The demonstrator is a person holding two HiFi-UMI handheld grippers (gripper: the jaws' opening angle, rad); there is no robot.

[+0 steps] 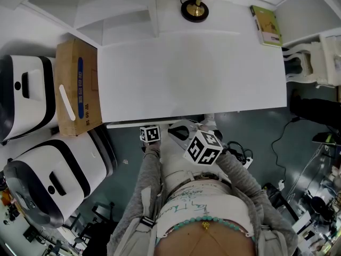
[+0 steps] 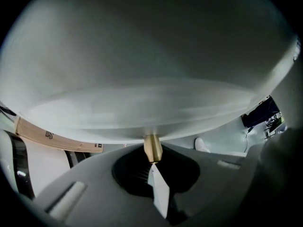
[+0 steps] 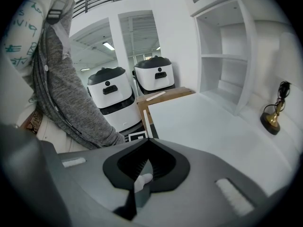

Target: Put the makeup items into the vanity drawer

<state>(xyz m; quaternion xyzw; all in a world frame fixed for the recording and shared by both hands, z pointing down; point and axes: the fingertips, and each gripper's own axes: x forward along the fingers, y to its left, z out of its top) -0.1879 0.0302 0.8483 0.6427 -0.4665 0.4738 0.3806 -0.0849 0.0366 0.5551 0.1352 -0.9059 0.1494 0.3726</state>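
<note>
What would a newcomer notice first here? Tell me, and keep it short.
A wide white table fills the middle of the head view, with two white machines and a cardboard box at its left. At the table's front edge, the left tool is shut on a small brass knob.

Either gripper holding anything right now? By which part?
Left gripper is closed on the brass drawer knob, with its jaw tips on the knob's outer end. Right gripper is shut, with nothing identifiable between its jaws.
</note>
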